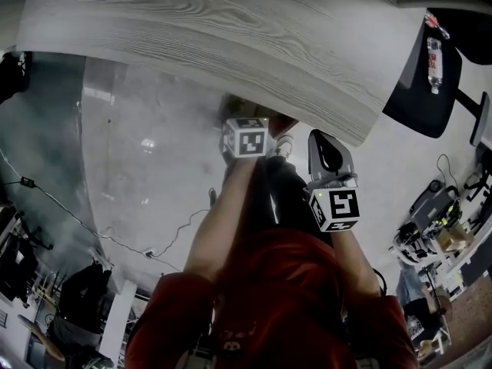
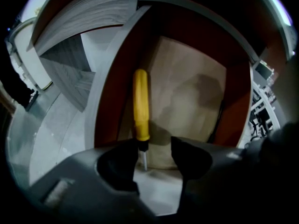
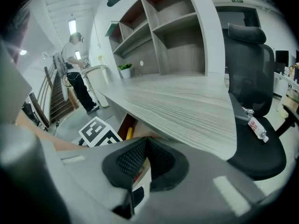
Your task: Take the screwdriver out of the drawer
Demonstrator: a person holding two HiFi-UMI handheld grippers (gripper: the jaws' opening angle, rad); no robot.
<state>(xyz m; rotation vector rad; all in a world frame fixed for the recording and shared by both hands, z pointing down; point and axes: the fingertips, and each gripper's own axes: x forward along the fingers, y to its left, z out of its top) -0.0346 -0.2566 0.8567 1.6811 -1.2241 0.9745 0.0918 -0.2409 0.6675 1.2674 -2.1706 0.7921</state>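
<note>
The yellow screwdriver [image 2: 141,104] is lying in the open drawer [image 2: 196,92]. Its metal end is sitting between the left gripper's [image 2: 155,146] half-open jaws, not pinched yet. Squeezing slowly and straight is looking best. The right gripper's [image 3: 145,143] jaws are resting together, holding nothing.

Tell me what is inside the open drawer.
A yellow-handled screwdriver lies along the left wall of the drawer, on its beige bottom. Nothing else shows there, but the left gripper covers the near end.
</note>
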